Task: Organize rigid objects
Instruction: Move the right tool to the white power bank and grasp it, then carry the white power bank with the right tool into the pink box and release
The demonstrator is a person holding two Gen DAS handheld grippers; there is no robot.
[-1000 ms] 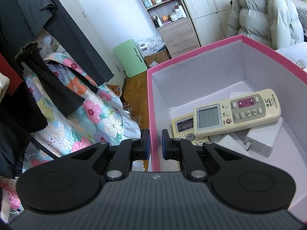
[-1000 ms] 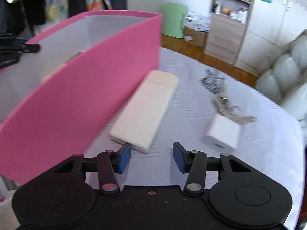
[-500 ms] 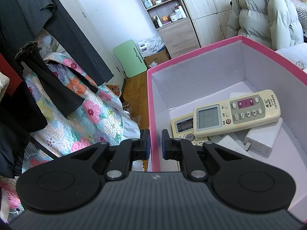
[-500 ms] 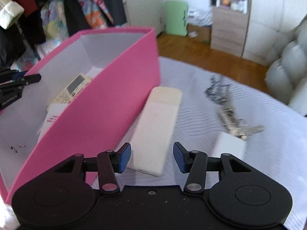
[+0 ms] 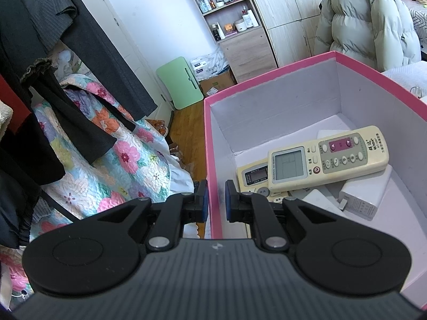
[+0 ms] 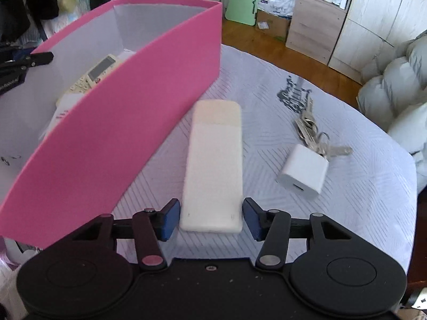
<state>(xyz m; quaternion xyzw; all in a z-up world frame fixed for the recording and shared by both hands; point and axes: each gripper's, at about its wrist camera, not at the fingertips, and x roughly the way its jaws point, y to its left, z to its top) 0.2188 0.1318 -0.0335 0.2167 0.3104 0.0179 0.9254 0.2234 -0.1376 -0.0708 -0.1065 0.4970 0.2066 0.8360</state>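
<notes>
- Since a second ago the right gripper (image 6: 211,217) has swung from beside the pink box (image 6: 112,133) to line up over the near end of the white remote (image 6: 214,168); its jaws have just been opening a little and now straddle that end without pressing on it.
- The left gripper (image 5: 214,200) has not moved: its pads are clamped on the box's near wall, probably to steady the box while things go in.
- Inside the box lie two cream remotes (image 5: 328,157) stacked crosswise on white adapters (image 5: 365,197), so sorting looks partly done.
- Outside it, the white remote lies just beside the box wall; a white charger (image 6: 304,172) and a bunch of keys (image 6: 312,133) touch each other further right.
- All rest on a pale quilted bedspread (image 6: 347,213); beyond are a wooden floor, a shelf unit, hanging clothes and a puffy coat.
</notes>
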